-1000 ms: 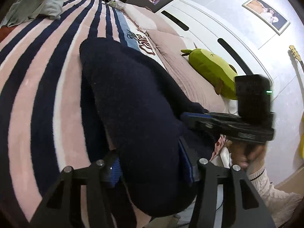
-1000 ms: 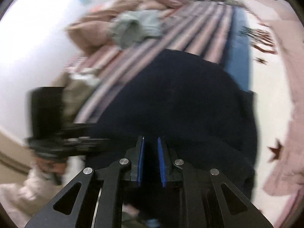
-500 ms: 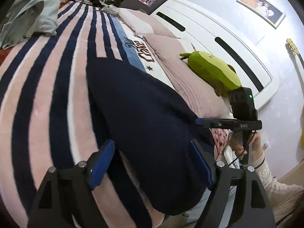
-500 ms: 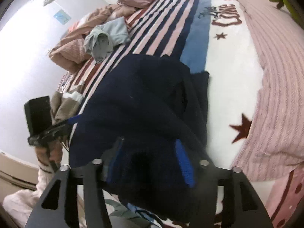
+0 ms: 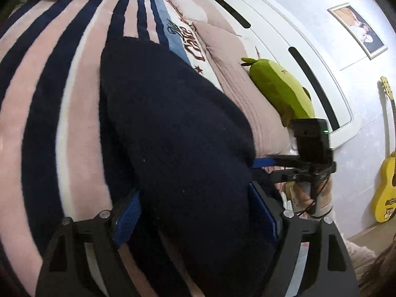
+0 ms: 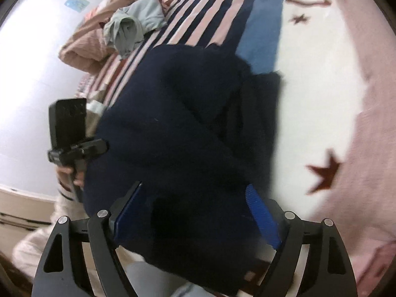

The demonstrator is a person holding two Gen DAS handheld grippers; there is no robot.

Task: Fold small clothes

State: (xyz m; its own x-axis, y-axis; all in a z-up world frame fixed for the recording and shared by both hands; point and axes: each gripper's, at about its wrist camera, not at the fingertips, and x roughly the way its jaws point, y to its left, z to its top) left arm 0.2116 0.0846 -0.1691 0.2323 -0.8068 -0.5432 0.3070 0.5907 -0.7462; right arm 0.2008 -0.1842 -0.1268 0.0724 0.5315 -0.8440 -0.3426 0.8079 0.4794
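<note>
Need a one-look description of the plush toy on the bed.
Start at the white headboard in the left wrist view. Against its base, on the pink quilted cover, lies the plush toy. It is the only lime-green thing there, elongated with a small leafy tip.

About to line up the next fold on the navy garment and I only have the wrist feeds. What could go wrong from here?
1. The dark navy garment lies bunched, with an uneven ridge on its upper layer; folding now may lock creases in.
2. Its near edge hangs off the bed, so it could slide down.
3. Both hand-held grippers, left and right, have just been opening and stand open with cloth between the blue pads; a withdrawing pad may snag the knit and drag the fold apart.
</note>
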